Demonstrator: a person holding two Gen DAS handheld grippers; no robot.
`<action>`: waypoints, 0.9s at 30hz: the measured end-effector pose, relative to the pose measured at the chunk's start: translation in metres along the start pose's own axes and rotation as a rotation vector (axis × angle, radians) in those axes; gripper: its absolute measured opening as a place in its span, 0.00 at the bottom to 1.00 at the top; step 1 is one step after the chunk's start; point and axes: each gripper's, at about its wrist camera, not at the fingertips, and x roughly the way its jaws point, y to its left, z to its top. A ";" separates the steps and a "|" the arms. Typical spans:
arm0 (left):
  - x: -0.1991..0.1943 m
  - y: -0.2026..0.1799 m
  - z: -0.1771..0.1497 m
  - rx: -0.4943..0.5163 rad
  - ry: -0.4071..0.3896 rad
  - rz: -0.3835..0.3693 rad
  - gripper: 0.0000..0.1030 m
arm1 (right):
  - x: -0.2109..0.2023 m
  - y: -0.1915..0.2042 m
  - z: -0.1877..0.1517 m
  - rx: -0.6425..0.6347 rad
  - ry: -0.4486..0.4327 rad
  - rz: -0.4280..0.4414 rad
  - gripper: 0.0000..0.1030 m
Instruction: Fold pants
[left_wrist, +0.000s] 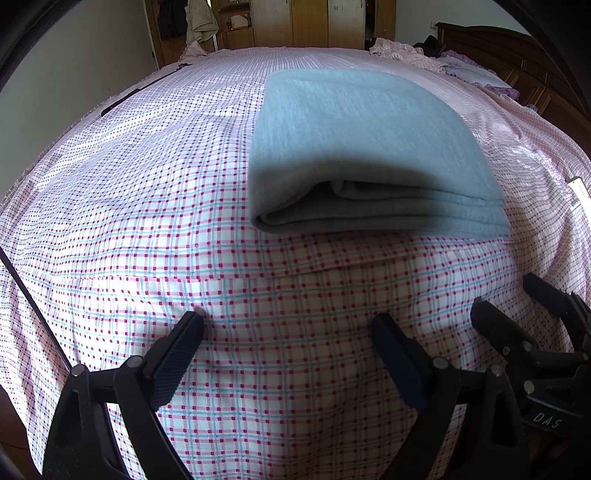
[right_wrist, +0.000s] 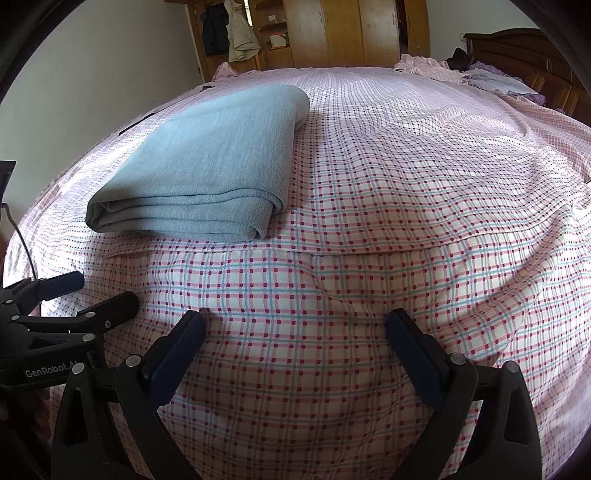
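Checked bedspread (left_wrist: 110, 206) is bearing the grey-blue pants (left_wrist: 362, 147), lying folded in a compact stack toward the near edge, while left gripper (left_wrist: 288, 332) and right gripper (right_wrist: 295, 328) are hovering released, suggesting folding is essentially complete.

Both grippers, left (left_wrist: 288, 332) and right (right_wrist: 295, 328): black frames, silver rivets, dark-blue textured pads (left_wrist: 173, 365); white "GenRobot.AI" and "DAS" lettering.

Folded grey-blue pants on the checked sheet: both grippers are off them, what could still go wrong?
1. The folded grey-blue fabric pants show loose stacked layers at the near edge; a nudge may spread them.
2. The pink checked bedsheet has a ridge beside them; dragging it could shift the stack.
3. The open left gripper and right gripper sit close together and might collide.
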 end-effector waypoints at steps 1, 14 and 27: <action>0.000 0.000 0.000 0.000 0.000 0.000 0.92 | 0.000 0.000 0.000 0.000 0.000 0.000 0.92; -0.001 -0.001 -0.001 0.000 0.002 0.001 0.92 | -0.001 0.001 -0.001 0.000 -0.003 0.000 0.92; -0.001 0.002 -0.003 0.001 0.009 0.001 0.92 | -0.002 0.002 -0.001 -0.003 -0.008 0.002 0.92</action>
